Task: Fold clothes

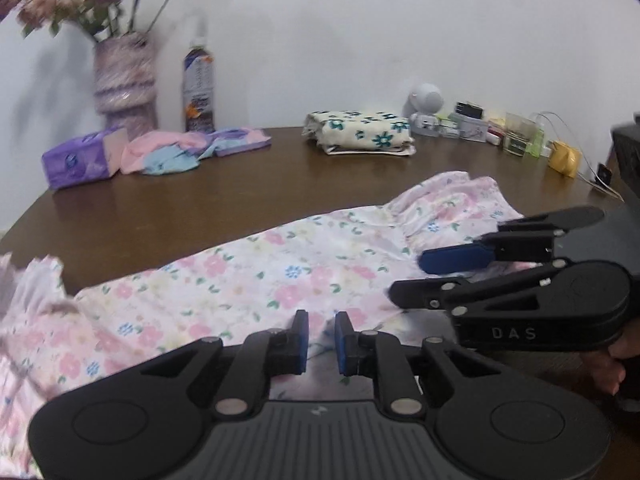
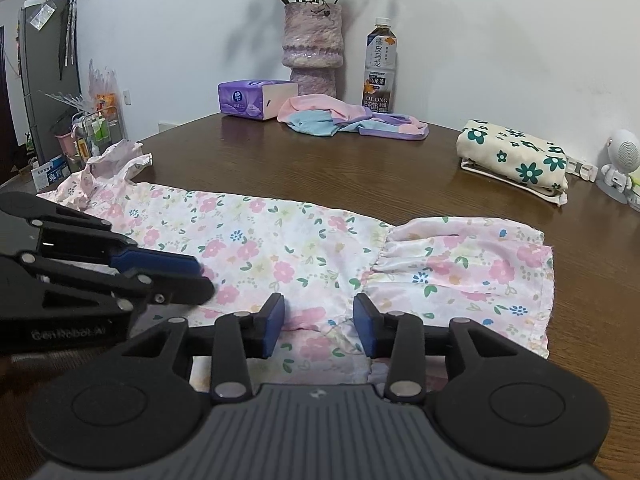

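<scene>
A: Floral dress (image 2: 280, 248) lies spread flat along the near half of the brown table (image 2: 360, 168), long axis side to side. Frilled hem to the right, ruffled end bunched at the far left edge.

B: And the tongs?

A: Right gripper (image 2: 319, 322) sits low over the dress's near edge, blue pads set apart with cloth showing in the gap. Nothing pinched. Left gripper (image 1: 322, 338) also over the near edge, pads (image 1: 301, 344) parted by a narrow gap, a ridge of fabric rising between them. Whether they touch it, I cannot tell.

B: Do the two meet?

A: Near each other, side by side, not touching. A hand (image 1: 608, 364) shows behind the right one.

B: Rest of the table?

A: Far side: folded cream cloth with green flowers (image 2: 516, 160), a pink and blue garment (image 2: 320, 118) in a heap, purple tissue pack (image 2: 252, 100), vase of flowers (image 2: 314, 48), tea bottle (image 2: 380, 68). A small white figure (image 2: 618, 164) stands at the right edge.
</scene>
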`<state>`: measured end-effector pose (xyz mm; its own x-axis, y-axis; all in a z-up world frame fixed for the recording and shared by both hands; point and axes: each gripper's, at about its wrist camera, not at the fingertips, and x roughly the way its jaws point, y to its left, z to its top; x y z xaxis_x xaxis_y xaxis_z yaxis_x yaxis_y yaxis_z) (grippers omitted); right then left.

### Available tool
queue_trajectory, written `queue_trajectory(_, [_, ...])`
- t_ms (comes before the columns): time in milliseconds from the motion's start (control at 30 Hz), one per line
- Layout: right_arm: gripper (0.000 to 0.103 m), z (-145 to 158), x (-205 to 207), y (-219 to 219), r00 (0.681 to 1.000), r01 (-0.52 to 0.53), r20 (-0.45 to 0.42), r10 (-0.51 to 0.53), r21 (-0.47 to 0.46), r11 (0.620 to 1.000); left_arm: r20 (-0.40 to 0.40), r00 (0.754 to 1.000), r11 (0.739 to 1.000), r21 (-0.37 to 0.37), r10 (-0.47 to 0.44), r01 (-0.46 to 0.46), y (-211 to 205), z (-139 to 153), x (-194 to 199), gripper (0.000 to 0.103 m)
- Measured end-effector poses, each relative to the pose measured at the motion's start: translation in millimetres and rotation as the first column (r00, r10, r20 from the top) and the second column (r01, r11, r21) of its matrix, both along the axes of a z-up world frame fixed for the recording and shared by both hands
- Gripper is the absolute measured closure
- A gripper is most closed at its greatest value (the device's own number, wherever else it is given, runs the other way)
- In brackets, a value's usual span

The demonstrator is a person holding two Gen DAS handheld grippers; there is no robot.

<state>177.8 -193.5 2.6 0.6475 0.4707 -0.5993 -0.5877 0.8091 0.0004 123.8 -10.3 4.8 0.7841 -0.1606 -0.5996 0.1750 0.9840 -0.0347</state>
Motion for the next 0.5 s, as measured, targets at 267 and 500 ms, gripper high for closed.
queue_trajectory(267, [0.064,0.2,0.8,-0.5,1.000,0.000,-0.001,0.000,0.002,1.000,0.005,0.997,0.997,0.005,0.077,-0.077,25.8,-0.6,-12.7,0.089])
queue_trajectory(500, [0.063,-0.3,0.7,-0.4,1.000,0.000,0.002,0.000,-0.001,1.000,0.011,0.994,0.994,-0.010,0.107,-0.107,45.0,0.5,-26.0,0.090])
